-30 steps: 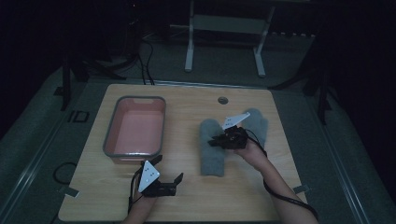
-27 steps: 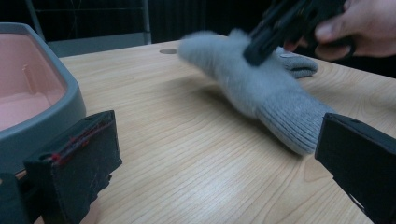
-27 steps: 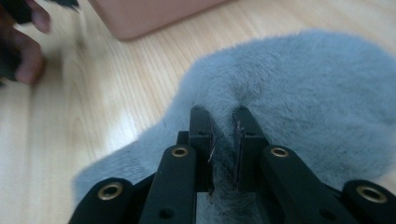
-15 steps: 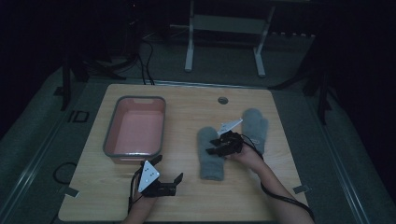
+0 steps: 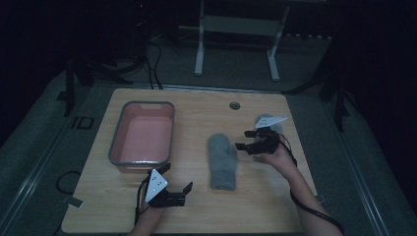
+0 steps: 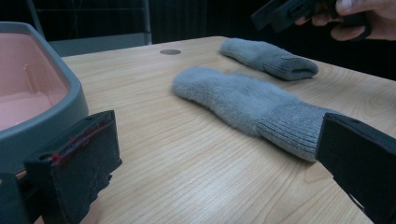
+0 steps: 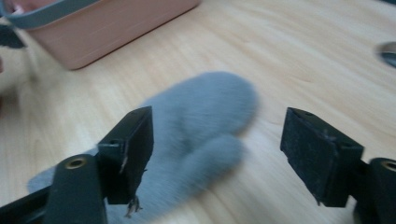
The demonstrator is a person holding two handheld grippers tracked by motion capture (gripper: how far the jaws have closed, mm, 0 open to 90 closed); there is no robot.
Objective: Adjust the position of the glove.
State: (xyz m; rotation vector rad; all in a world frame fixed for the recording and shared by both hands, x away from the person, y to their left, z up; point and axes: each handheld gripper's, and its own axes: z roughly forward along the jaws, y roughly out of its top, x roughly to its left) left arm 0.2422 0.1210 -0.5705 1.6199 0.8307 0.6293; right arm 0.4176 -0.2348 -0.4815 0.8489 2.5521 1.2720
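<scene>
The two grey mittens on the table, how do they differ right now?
The near mitten lies in the open mid-table, its full length showing in the high view; the far mitten sits toward the table's right edge, largely hidden there beneath the right tongs. The near mitten lies closer to the pink tub than the far mitten. Both are fuzzy grey with ribbed cuffs, flat, ungripped.

3 camera views of 1 wooden table (image 5: 196, 113), dimly lit.
The high view looks forward and down from above. The left gripper view sits low and close, facing across the table; the right gripper view tilts down. All 3 share the near grey mitten (image 5: 222, 161) (image 6: 243, 105) (image 7: 196, 135) and pink tub (image 5: 142, 132) (image 6: 28, 93) (image 7: 107, 23).
</scene>
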